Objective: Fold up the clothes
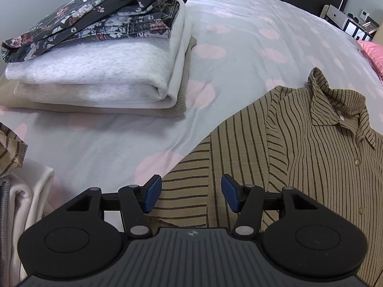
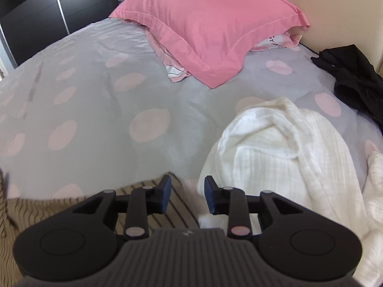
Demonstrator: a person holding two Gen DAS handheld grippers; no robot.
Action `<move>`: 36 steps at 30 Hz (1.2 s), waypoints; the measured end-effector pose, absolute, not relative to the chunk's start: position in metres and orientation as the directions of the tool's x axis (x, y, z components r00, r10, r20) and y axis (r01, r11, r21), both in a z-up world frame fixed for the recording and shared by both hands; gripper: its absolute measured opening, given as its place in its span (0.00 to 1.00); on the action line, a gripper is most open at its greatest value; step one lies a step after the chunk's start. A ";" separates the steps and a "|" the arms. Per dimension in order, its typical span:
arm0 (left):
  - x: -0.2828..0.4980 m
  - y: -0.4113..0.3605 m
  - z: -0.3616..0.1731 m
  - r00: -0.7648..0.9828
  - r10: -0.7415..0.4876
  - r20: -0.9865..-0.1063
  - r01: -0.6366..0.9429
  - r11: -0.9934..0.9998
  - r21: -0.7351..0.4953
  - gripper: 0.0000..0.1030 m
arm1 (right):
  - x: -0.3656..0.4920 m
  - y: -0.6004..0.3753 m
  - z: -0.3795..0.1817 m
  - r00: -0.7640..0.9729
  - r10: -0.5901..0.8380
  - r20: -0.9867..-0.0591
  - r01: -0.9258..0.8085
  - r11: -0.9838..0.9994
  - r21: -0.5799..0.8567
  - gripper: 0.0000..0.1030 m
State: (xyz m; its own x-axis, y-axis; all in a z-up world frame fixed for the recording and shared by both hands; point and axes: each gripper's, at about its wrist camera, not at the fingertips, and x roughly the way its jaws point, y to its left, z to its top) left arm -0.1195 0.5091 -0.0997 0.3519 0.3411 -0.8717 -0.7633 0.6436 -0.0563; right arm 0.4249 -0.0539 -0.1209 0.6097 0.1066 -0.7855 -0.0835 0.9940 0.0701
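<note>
Right now both grippers gape w/ nothing held: left gripper over striped shirt flat on bed, right gripper at its edge. Risk: grabbing one layer only, fold skews.

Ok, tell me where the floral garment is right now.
In the left wrist view, the floral garment lies folded at upper left, on top of the stack of folded clothes on the spotted bedspread.

The bed, in a dotted grey cover, carries a folded stack at 10 o'clock, a striped shirt at 4; elsewhere a pink pillow, white knit, black garment.
</note>
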 end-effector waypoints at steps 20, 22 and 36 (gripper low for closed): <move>-0.098 0.456 -0.112 0.410 0.192 -0.892 -0.643 0.754 -0.133 0.54 | 0.231 -0.022 -0.063 0.450 0.358 -0.818 -0.216 0.933 0.289 0.55; -0.095 0.454 -0.118 0.392 0.186 -0.901 -0.642 0.757 -0.122 0.44 | 0.225 -0.021 -0.062 0.445 0.357 -0.821 -0.213 0.933 0.290 0.55; -0.109 0.525 -0.041 0.447 0.398 -0.801 -0.757 0.646 -0.102 0.02 | 0.223 -0.022 -0.062 0.472 0.332 -0.817 -0.233 0.940 0.248 0.55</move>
